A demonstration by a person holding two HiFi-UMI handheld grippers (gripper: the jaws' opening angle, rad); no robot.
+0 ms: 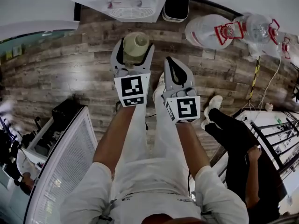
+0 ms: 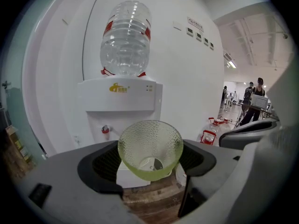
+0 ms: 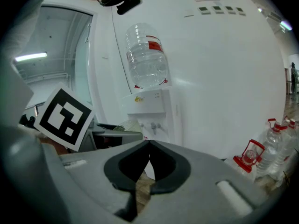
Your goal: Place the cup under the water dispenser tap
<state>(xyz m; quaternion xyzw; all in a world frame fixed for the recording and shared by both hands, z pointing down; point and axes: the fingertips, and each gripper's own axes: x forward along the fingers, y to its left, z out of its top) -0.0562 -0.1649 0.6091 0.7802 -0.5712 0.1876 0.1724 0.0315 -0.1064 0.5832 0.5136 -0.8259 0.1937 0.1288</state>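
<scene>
Mid-carry: your left gripper (image 1: 134, 51) grasps the cup (image 2: 150, 148); your right gripper (image 1: 170, 61) is clenched empty. Next, set the cup under the tap (image 2: 105, 129) at twelve o'clock.

Bright, even indoor light; fisheye edges bend and darken; cup (image 2: 150, 149) looks sharp.

The cup (image 2: 150, 148) looks to me like translucent green glass or plastic with a pebbled surface, and the left gripper (image 2: 149, 164) is matt grey plastic. I see the water dispenser (image 2: 119, 99) as smooth white plastic, its bottle (image 2: 125, 41) clear and ribbed, over a grainy wood-plank floor (image 1: 65, 69)
</scene>
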